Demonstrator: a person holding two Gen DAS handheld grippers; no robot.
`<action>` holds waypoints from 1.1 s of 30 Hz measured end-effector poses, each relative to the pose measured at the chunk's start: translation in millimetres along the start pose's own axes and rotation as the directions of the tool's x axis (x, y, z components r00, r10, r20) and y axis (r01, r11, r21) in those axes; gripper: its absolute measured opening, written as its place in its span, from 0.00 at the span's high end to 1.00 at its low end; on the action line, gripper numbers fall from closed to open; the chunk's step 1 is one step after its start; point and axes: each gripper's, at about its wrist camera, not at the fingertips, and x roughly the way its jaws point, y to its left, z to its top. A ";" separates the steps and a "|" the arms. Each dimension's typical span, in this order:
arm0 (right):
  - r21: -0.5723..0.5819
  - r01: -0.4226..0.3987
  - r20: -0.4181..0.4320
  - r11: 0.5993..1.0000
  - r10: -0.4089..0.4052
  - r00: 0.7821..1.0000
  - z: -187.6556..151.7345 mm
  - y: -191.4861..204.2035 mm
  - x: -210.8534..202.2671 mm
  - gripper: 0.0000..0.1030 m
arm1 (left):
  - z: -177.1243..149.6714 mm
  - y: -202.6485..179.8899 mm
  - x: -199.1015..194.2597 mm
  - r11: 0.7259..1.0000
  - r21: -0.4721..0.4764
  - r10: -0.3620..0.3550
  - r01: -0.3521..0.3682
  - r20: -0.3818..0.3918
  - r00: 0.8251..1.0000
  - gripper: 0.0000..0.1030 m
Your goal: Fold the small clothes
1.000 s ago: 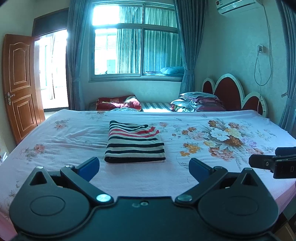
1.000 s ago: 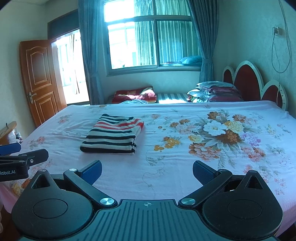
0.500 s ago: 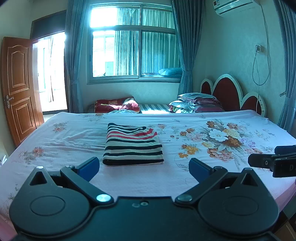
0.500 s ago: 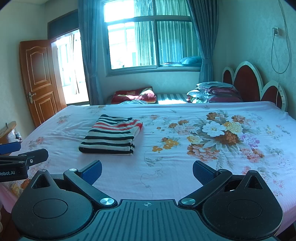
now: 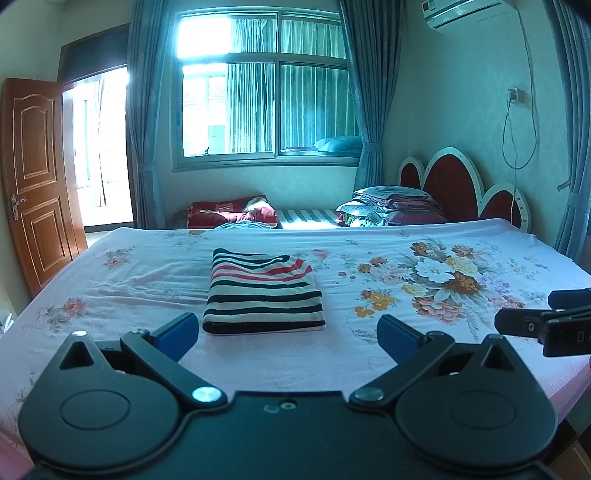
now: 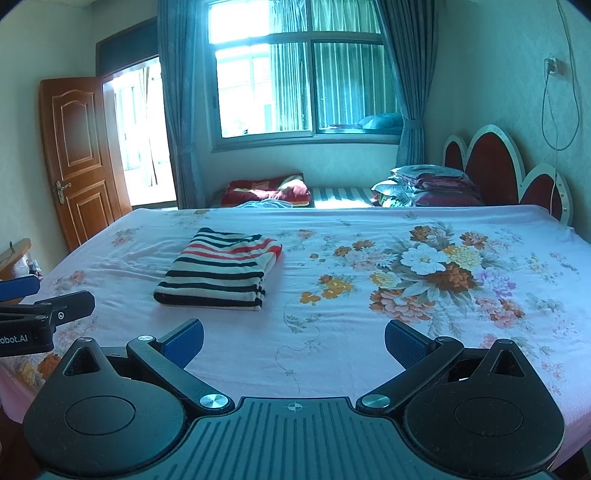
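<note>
We see the left gripper (image 5: 288,334) at the bottom of its own view with its two blue pads spread wide; nothing is between them and they touch nothing. The right gripper (image 6: 293,341) is the same, fully spread and empty, above the near edge of the bed (image 6: 369,362). The folded striped garment (image 5: 263,297) lies flat on the floral sheet, in the centre of the left view, just beyond the left gripper's pads. In the right view it sits left of centre. Only the left view shows the air conditioner (image 5: 469,13) in the upper right corner. Only the right view shows a wooden object (image 6: 14,253) at the left edge, partly cut off.
</note>
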 end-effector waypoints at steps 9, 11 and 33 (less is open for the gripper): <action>0.007 -0.007 0.001 1.000 0.007 1.000 -0.3 -0.3 0.6 0.00 | 1.8 -0.5 0.8 1.000 0.004 0.004 -0.004 0.000 1.000 0.00; 0.008 -0.010 0.001 1.000 0.010 1.000 -0.3 -0.5 0.8 0.00 | 2.2 -0.6 1.2 1.000 0.005 0.007 -0.007 -0.001 1.000 0.00; 0.024 -0.008 0.002 1.000 0.008 1.000 -0.5 -5.2 1.9 0.00 | 1.6 1.2 2.4 1.000 -0.002 0.002 -0.002 0.027 1.000 0.04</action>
